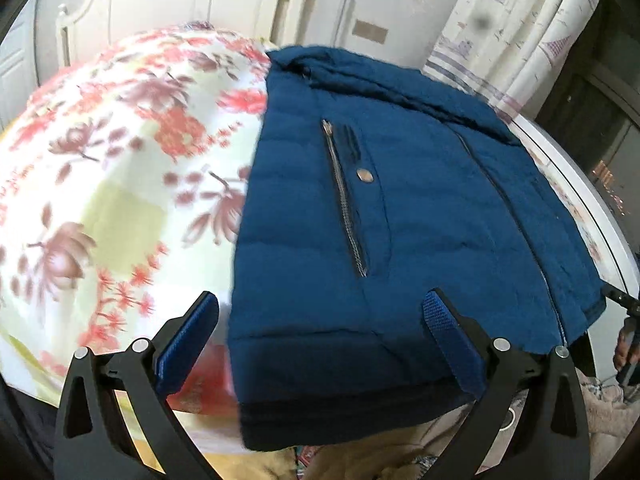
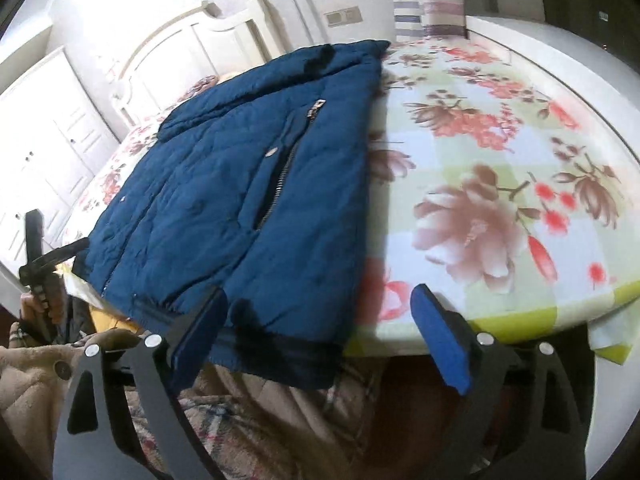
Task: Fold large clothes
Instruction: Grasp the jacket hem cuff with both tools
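Each handheld gripper, the left gripper [image 1: 324, 336] and the right gripper [image 2: 320, 328], has two black curved linkage arms per side, pierced by triangular cut-outs. Round silver pivot screws [image 1: 501, 344] join the links. Each finger carries a rectangular blue pad [image 2: 440, 340] with fine ribbed texture. The person wears a beige fleece garment with plaid trim [image 2: 32, 380].

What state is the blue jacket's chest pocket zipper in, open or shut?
Open. In the right wrist view the pocket zipper gapes, dark inside, on the blue jacket. The left wrist view is too blurred to confirm.
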`<control>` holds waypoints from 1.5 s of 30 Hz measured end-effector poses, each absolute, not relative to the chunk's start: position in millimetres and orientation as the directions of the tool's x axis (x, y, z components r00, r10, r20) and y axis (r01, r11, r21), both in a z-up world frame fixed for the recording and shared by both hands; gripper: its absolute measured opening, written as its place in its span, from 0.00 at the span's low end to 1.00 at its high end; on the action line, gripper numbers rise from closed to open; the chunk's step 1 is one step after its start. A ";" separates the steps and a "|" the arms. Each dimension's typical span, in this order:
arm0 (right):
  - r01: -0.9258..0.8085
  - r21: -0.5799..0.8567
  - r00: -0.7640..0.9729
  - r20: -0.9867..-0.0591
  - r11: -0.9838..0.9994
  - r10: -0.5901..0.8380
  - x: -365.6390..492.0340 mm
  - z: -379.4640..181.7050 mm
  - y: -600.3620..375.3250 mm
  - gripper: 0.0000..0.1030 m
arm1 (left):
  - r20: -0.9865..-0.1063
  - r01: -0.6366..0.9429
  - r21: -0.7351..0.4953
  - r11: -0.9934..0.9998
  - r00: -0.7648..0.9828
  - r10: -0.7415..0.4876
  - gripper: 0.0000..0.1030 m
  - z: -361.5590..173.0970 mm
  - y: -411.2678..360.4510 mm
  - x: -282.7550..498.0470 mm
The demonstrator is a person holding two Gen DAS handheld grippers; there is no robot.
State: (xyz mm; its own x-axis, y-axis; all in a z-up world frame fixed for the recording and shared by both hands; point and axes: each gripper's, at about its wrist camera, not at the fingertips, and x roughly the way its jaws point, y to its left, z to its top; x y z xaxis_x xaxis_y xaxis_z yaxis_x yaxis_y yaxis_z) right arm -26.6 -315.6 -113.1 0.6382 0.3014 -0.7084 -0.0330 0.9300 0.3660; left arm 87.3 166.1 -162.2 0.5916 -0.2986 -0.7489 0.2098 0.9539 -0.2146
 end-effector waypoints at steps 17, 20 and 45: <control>-0.044 0.245 0.576 -0.786 0.968 0.225 -8.5 -109.6 -277.3 0.59 | -0.774 0.292 -0.172 0.941 0.550 -0.312 0.88 -164.0 145.6 77.4; -0.035 0.204 0.572 -0.799 0.978 0.187 -2.0 -109.4 -270.9 0.60 | -0.773 0.308 -0.157 0.938 0.554 -0.311 0.88 -164.5 132.6 81.9; -0.170 0.472 0.698 -0.562 0.865 0.444 -81.3 -58.7 -300.8 0.15 | -0.500 0.376 -0.506 0.776 0.605 -0.620 0.22 -112.7 186.8 11.0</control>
State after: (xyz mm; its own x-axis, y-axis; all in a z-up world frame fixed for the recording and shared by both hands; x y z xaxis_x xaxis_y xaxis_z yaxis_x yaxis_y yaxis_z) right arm -81.3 -300.8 -58.7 0.6982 0.4437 -0.5618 -0.1703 0.8651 0.4717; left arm 11.0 186.8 -112.7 0.6053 -0.6195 -0.4998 0.3764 0.7760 -0.5061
